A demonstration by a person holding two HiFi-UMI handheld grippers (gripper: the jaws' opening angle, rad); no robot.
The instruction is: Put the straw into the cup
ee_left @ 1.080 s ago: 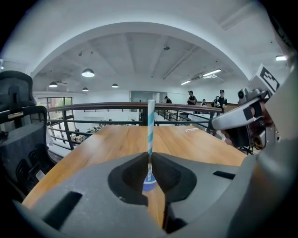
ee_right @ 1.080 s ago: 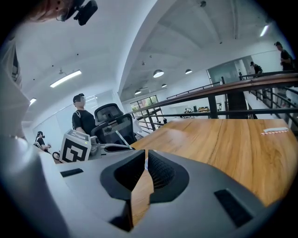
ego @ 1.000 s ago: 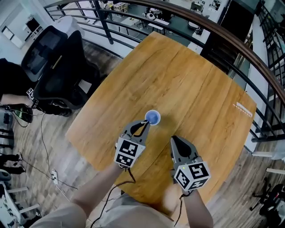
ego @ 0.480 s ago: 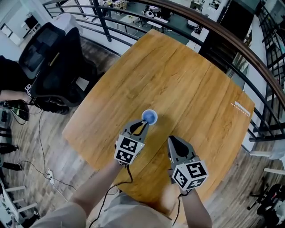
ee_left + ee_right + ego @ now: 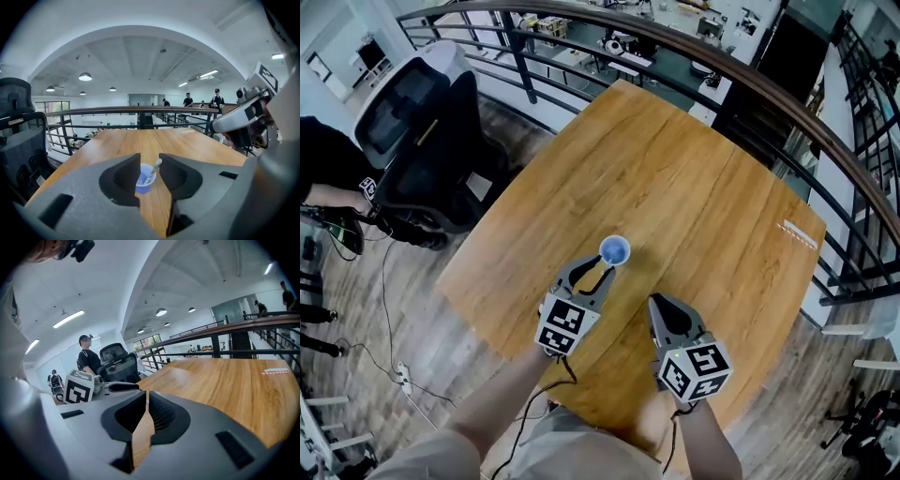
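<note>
Straw [image 5: 154, 168] leans inside the blue cup [image 5: 143, 182] on the table [image 5: 694, 178]; left gripper [image 5: 149, 164] gapes empty just short of it, right gripper [image 5: 146, 399] pinched closed on nothing. Best to back straight off, no nudging the cup.

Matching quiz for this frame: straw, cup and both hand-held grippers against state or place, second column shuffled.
1. straw
2. blue cup
3. left hand-held gripper
4. right hand-held gripper

A. jaws together, nothing between them
B. stands upright on the wooden table
C. jaws apart, aimed at the blue cup
D. leans inside the blue cup

Pairs: 1-D, 2-B, 3-C, 4-A
</note>
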